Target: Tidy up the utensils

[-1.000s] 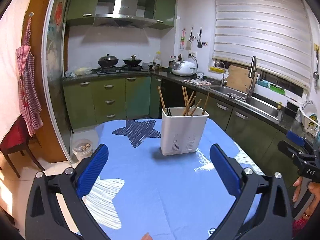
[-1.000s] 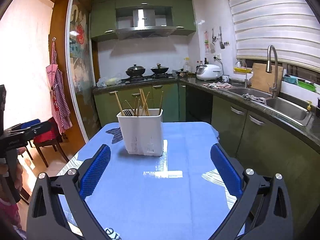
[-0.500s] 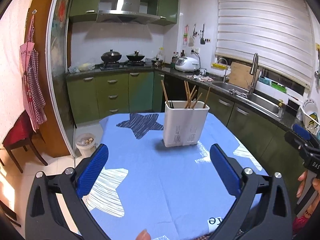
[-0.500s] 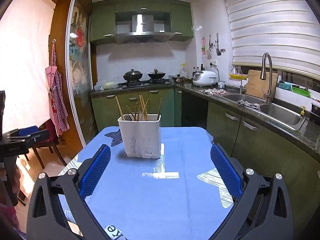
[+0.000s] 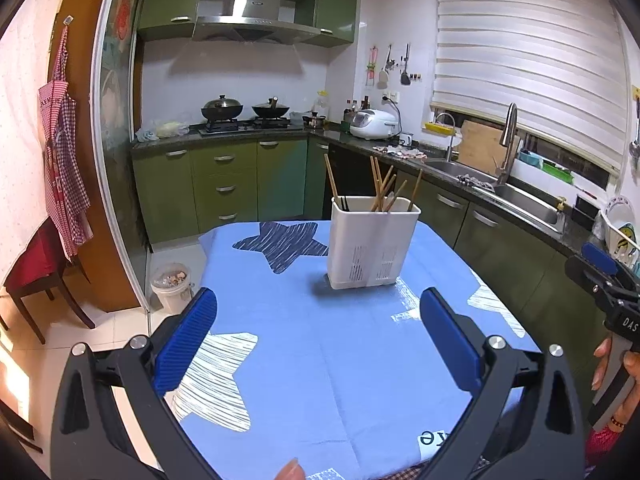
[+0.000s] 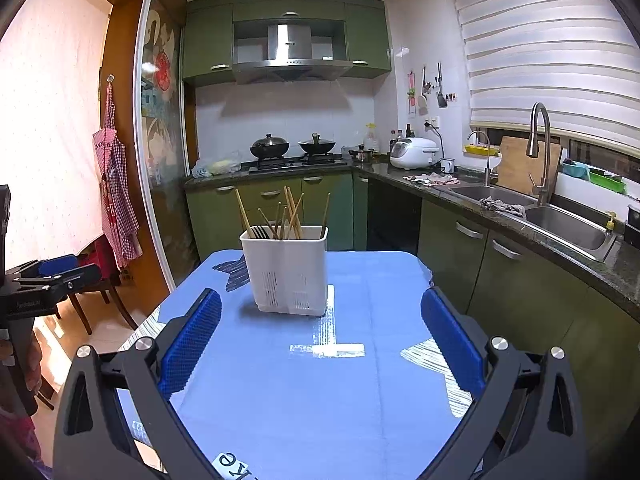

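The left gripper (image 5: 318,338) is hovering low over the near part of the blue star-print tablecloth (image 5: 304,380), its blue pads spread wide and holding nothing. Ahead of it, toward the far middle of the table, the white utensil caddy (image 5: 370,242) is standing upright, well apart from both grippers. Wooden chopsticks (image 5: 380,184) are leaning loosely inside it, and some dark-handled pieces (image 6: 261,233) are showing at its left end, though they are too small to identify with confidence. The right gripper (image 6: 320,338) is likewise gaping open and empty, facing the caddy from the table's near edge. No loose utensil is lying anywhere on the visible cloth. Judging from that, the sorting is looking essentially finished, with everything already gathered in the caddy; little seems left beyond perhaps straightening the chopsticks.
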`<state>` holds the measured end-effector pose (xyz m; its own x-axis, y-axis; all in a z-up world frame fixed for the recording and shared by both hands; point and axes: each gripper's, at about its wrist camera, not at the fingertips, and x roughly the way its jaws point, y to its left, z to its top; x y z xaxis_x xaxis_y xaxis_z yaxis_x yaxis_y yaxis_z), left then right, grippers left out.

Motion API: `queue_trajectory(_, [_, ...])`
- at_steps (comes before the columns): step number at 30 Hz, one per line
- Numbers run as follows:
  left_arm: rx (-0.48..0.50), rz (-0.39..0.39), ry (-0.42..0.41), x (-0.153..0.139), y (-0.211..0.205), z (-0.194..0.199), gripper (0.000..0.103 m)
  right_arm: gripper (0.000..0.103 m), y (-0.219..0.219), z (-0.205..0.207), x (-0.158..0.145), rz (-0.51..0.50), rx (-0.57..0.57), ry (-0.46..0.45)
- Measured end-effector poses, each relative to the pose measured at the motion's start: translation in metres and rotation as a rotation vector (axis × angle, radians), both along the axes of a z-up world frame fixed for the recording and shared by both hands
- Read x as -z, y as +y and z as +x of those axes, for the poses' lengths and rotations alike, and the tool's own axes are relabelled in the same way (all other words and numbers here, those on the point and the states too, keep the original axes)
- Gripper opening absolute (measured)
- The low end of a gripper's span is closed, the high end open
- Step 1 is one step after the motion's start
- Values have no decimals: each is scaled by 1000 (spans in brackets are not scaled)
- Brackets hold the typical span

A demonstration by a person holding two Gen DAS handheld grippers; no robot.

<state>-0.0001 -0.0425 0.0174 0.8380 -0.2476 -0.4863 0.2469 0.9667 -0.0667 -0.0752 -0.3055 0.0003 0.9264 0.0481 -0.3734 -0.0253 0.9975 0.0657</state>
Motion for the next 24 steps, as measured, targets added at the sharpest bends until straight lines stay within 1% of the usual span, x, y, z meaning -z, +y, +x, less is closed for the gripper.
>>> queue_trajectory(3, [3,-5,13,2,-1,1,97,99,0,2,0,1,0,1])
queue_trajectory(13, [-3,0,15,1,-2,1,97,99,2,8,4,2,-7,5])
queue_trajectory(24, [-9,14,0,1,-5,0,97,99,2,9,5,1,-8,3])
